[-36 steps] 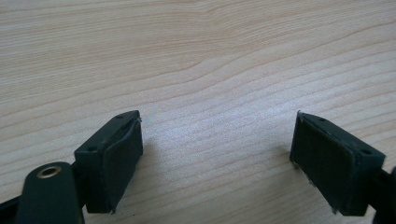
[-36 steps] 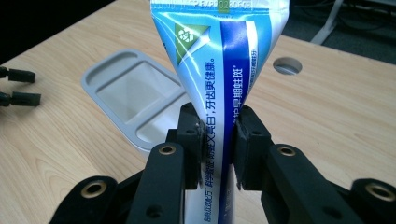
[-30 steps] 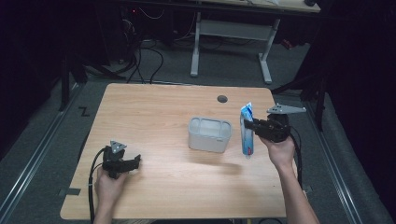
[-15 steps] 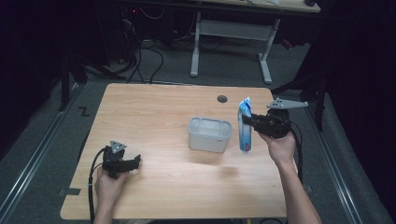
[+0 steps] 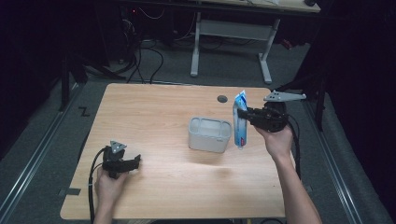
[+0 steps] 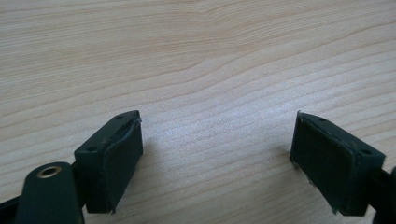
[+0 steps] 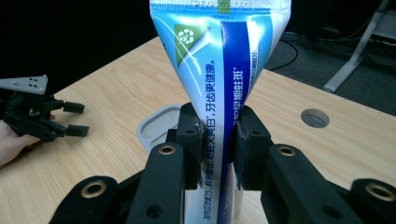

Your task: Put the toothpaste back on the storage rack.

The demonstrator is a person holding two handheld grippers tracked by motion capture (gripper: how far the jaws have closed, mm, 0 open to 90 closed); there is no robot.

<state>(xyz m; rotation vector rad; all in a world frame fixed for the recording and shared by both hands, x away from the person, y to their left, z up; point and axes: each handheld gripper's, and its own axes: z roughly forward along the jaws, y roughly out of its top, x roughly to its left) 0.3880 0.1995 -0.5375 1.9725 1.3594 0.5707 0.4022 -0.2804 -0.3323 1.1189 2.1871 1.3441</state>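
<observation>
High view: right gripper [image 5: 241,113] clamping toothpaste tube [image 5: 240,122] beside tub [image 5: 209,134]; left gripper [image 5: 135,161] agape near table edge [image 5: 74,186]

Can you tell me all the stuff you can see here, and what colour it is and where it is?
Toothpaste tube: one, blue and white, upright, clamped in the right hand-held gripper just right of the container.
Container: one, pale grey, open-topped, near the middle of the table.
Table: one, light wood, with a round dark hole near its far edge.
Desk frame: one, white-legged, on the floor beyond the table.
Cables: several, black, on the floor behind the table.
Left hand-held gripper: one, black, jaws apart over bare wood at the near left.
Right hand-held gripper: one, black, jaws pressed on the tube.
</observation>
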